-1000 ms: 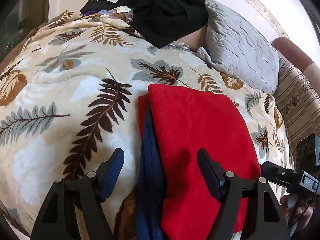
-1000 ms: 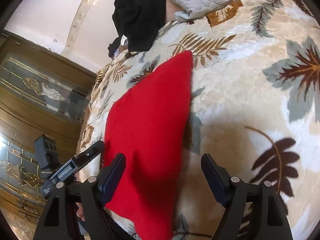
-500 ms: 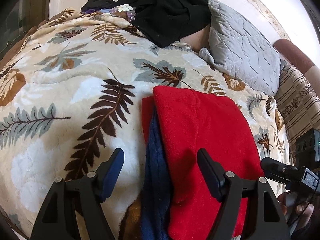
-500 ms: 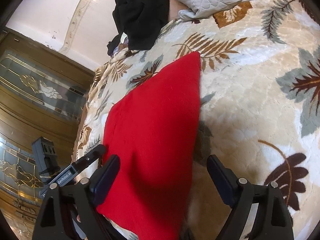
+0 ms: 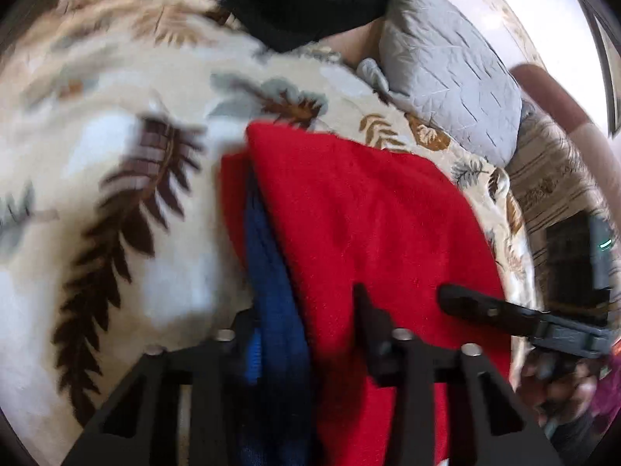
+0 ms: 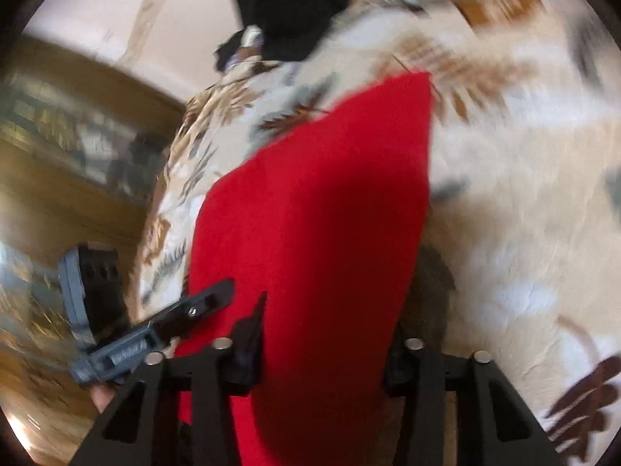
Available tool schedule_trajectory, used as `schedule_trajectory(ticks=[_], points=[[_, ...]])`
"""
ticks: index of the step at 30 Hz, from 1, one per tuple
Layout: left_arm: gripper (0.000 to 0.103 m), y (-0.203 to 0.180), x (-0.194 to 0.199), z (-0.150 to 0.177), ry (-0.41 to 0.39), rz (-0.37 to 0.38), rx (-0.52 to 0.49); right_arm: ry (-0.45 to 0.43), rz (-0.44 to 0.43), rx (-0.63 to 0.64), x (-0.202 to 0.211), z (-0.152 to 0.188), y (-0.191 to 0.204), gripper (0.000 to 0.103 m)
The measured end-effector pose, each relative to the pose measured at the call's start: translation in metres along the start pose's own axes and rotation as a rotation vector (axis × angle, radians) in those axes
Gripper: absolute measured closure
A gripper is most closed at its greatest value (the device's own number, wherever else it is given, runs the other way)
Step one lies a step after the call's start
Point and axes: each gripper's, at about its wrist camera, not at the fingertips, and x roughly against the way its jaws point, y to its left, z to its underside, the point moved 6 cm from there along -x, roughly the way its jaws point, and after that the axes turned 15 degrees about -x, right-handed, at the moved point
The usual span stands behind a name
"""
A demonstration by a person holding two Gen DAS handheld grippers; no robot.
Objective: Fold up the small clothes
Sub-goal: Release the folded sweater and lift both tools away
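A folded red garment [image 5: 372,209] lies on a bed covered by a cream blanket [image 5: 116,163] printed with brown and grey leaves. Along the garment's left edge in the left wrist view a blue layer [image 5: 271,272] shows from under the red top fold.

The left gripper [image 5: 302,310] sits at the near left edge of the garment. Its jaws are closing, with the blue layer and the red edge bunched between them — the cloth fills the gap, though blur keeps me from telling whether the pads already press on it.

The right gripper [image 6: 330,326] is at the near right side of the same garment. Its jaws are closing too, and the red cloth runs up between them; the left finger lies against the fabric and the right finger sits at the garment's right edge, partly hidden by it. Whether the grip is firm I cannot tell.

Each view catches the other gripper off to the side: in the left wrist view the right one reaches in over the garment's near right part, held by a hand [image 5: 559,384]; in the right wrist view the left one shows at the garment's left edge.

At the far end of the bed lie a heap of black clothing [image 5: 306,4] and a grey quilted pillow [image 5: 446,77]. A wooden cabinet [image 6: 58,147] with glass panels stands beside the bed — blurred.
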Motion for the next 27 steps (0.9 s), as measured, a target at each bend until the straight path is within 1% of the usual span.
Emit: schedule_trajectory(ticks=[2, 3, 4, 5, 7, 8, 9, 10, 11, 12, 13, 14, 15, 16, 17, 18, 19, 20, 21, 22, 23, 24, 25, 27], points=[[0.068, -0.015, 0.007, -0.011, -0.032, 0.028, -0.001, -0.058, 0.004, 0.048, 0.028, -0.005, 0.01, 0.06], [0.069, -0.027, 0.012, -0.023, -0.063, 0.052, -0.012, -0.095, 0.005, 0.054, 0.044, -0.01, 0.01, 0.06], [0.068, -0.037, 0.014, -0.032, -0.088, 0.063, -0.029, -0.127, 0.002, 0.052, 0.06, -0.016, 0.007, 0.06], [0.068, -0.053, 0.015, -0.048, -0.113, 0.073, -0.056, -0.151, 0.0, 0.047, 0.074, -0.022, 0.002, 0.06], [0.067, -0.076, 0.004, -0.066, -0.108, 0.089, -0.081, -0.194, 0.009, 0.006, 0.098, -0.036, -0.019, 0.059], [0.066, -0.088, -0.01, -0.074, -0.086, 0.089, -0.09, -0.204, 0.018, -0.029, 0.104, -0.042, -0.033, 0.059], [0.062, -0.095, -0.023, -0.076, -0.066, 0.075, -0.096, -0.196, 0.03, -0.058, 0.103, -0.047, -0.05, 0.056], [0.058, -0.1, -0.043, -0.076, -0.029, 0.038, -0.113, -0.18, 0.044, -0.086, 0.098, -0.05, -0.067, 0.048], [0.054, -0.102, -0.073, -0.069, 0.057, -0.03, -0.142, -0.162, 0.081, -0.141, 0.09, -0.052, -0.091, 0.044], [0.042, -0.099, -0.092, -0.062, 0.129, -0.095, -0.16, -0.154, 0.14, -0.207, 0.083, -0.049, -0.116, 0.031], [0.023, -0.098, -0.094, -0.06, 0.109, -0.105, -0.157, -0.152, 0.223, -0.254, 0.079, -0.041, -0.137, 0.03], [0.021, -0.096, -0.083, -0.06, 0.061, -0.133, -0.136, -0.186, 0.177, -0.251, 0.086, -0.033, -0.139, 0.028], [0.022, -0.096, -0.068, -0.058, 0.05, -0.166, -0.132, -0.22, 0.166, -0.234, 0.094, -0.027, -0.135, 0.028], [0.021, -0.097, -0.059, -0.057, 0.043, -0.179, -0.135, -0.262, 0.204, -0.204, 0.104, -0.02, -0.129, 0.027], [0.021, -0.099, -0.044, -0.054, 0.024, -0.202, -0.142, -0.319, 0.25, -0.158, 0.117, -0.01, -0.117, 0.023], [0.018, -0.102, -0.028, -0.05, 0.003, -0.238, -0.156, -0.35, 0.267, -0.128, 0.124, -0.003, -0.107, 0.02], [0.013, -0.104, -0.021, -0.048, -0.009, -0.263, -0.168, -0.377, 0.279, -0.092, 0.13, 0.005, -0.094, 0.015], [0.01, -0.109, -0.004, -0.043, -0.033, -0.33, -0.199, -0.399, 0.303, -0.043, 0.136, 0.014, -0.079, 0.013], [0.007, -0.109, 0.008, -0.04, -0.047, -0.384, -0.218, -0.415, 0.34, -0.006, 0.14, 0.018, -0.07, 0.006], [0.006, -0.11, 0.016, -0.037, -0.065, -0.429, -0.227, -0.44, 0.372, 0.018, 0.144, 0.021, -0.064, 0.0], [0.006, -0.112, 0.026, -0.033, -0.082, -0.456, -0.23, -0.472, 0.401, 0.036, 0.148, 0.031, -0.056, 0.0], [0.005, -0.115, 0.033, -0.029, -0.095, -0.461, -0.23, -0.481, 0.406, 0.039, 0.151, 0.04, -0.055, 0.0], [0.003, -0.117, 0.04, -0.025, -0.104, -0.451, -0.227, -0.471, 0.412, 0.038, 0.15, 0.048, -0.052, 0.0], [0.001, -0.122, 0.05, -0.016, -0.1, -0.42, -0.197, -0.451, 0.455, 0.05, 0.149, 0.064, -0.046, 0.0]])
